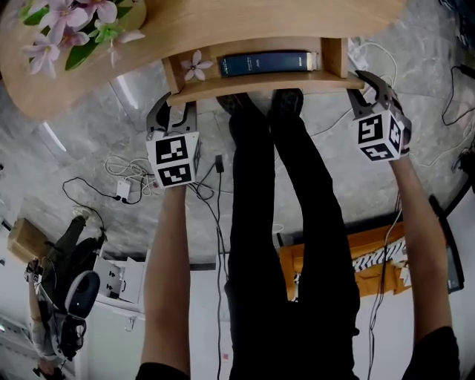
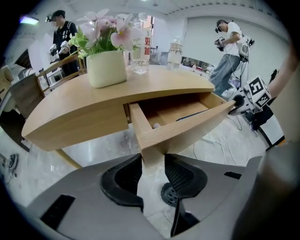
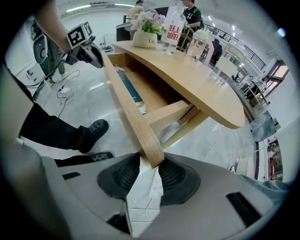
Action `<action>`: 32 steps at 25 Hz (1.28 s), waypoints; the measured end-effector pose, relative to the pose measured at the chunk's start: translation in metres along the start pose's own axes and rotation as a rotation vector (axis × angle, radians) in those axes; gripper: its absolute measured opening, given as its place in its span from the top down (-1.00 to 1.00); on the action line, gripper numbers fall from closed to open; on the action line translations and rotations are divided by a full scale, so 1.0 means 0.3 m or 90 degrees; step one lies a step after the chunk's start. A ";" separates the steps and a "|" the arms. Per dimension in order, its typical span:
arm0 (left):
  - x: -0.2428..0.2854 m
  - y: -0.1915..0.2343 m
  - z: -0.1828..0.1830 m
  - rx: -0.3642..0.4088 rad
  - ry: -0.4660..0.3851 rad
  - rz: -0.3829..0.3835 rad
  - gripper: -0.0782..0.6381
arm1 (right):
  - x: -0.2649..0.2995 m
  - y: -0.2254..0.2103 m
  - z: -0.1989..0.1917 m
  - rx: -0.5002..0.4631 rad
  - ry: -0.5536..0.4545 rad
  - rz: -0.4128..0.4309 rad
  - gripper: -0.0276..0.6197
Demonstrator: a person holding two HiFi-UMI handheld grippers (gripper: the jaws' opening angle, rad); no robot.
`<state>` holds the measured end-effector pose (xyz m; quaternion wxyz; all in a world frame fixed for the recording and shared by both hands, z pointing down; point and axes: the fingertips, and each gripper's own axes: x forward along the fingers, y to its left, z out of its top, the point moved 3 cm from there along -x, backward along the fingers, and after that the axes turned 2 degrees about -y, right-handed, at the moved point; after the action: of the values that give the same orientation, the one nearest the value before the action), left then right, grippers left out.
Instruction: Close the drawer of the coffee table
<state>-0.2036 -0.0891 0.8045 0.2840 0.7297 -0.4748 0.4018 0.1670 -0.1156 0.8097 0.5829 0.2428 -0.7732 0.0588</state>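
Observation:
The wooden coffee table (image 1: pixel 223 22) has its drawer (image 1: pixel 260 82) pulled out toward me, with a dark book (image 1: pixel 267 63) and a pink flower (image 1: pixel 197 67) inside. My left gripper (image 1: pixel 171 119) is at the left end of the drawer front (image 2: pixel 187 129). In the left gripper view the gripper (image 2: pixel 152 161) has both pads against that wooden corner. My right gripper (image 1: pixel 371 89) is at the right end. In the right gripper view that gripper (image 3: pixel 150 164) is shut on the end of the drawer front (image 3: pixel 126 103). Both grippers point steeply down.
My legs and shoes (image 1: pixel 274 100) stand right under the open drawer. Cables and a plug strip (image 1: pixel 126 178) lie on the marble floor at the left. A flower pot (image 2: pixel 106 68) and bottles (image 3: pixel 172 28) stand on the tabletop. Other people stand beyond the table.

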 end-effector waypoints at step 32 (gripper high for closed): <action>0.195 0.153 0.247 -0.098 -0.066 0.081 0.43 | 0.169 -0.326 0.145 0.081 -0.006 -0.113 0.51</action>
<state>-0.2091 -0.1932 0.8180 0.2885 0.6940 -0.5634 0.3431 0.1622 -0.2329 0.8245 0.5655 0.3474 -0.7460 0.0545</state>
